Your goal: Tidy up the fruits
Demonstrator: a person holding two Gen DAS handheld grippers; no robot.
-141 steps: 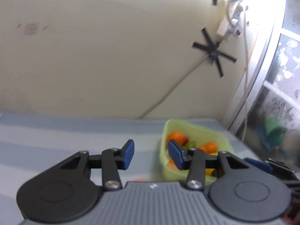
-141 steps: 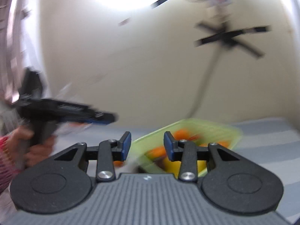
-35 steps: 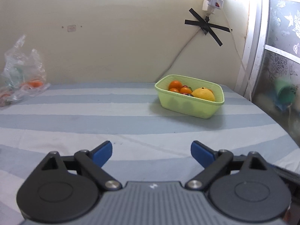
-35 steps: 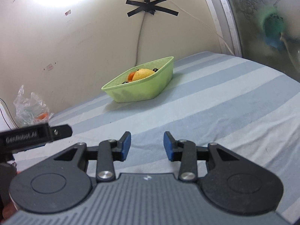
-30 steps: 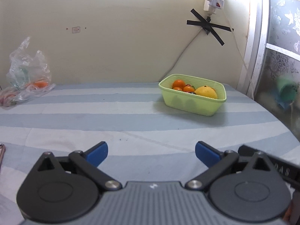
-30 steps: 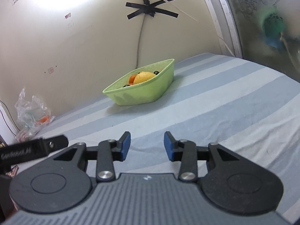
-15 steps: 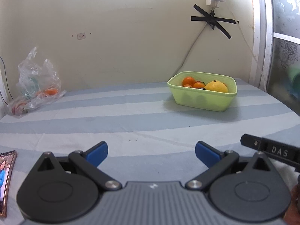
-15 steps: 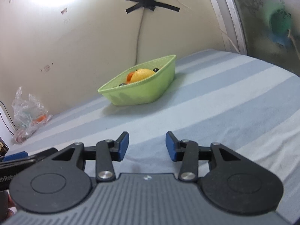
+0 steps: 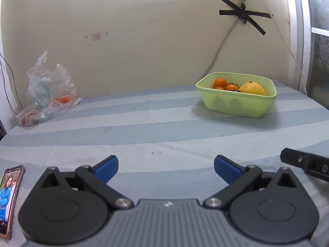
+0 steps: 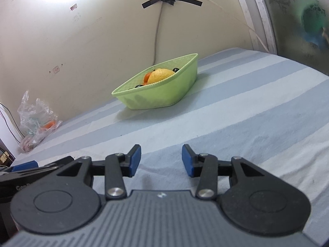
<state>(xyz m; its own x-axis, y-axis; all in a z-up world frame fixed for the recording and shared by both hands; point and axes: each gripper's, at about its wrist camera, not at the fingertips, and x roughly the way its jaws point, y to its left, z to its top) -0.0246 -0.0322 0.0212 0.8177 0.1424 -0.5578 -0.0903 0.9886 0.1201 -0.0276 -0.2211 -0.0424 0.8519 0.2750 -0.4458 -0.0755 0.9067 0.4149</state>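
Observation:
A light green basket point(image 9: 236, 105) stands on the striped cloth at the far right, near the wall. It holds small oranges point(image 9: 220, 83), a large yellow fruit point(image 9: 254, 88) and dark small fruits. It also shows in the right wrist view point(image 10: 160, 96) with the yellow fruit point(image 10: 160, 75) in it. My left gripper point(image 9: 165, 169) is wide open and empty, low over the cloth's near part. My right gripper point(image 10: 161, 160) is open and empty, well short of the basket.
A crumpled clear plastic bag point(image 9: 47, 90) with something orange in it lies at the far left by the wall. A phone point(image 9: 9, 195) lies at the near left edge. A cable point(image 9: 224, 41) hangs down the wall behind the basket. A window frame point(image 9: 298, 35) stands at right.
Both grippers have drawn back from the basket, which was close in front 4.7 s ago. The left gripper has opened wide. The phone has come into view at left.

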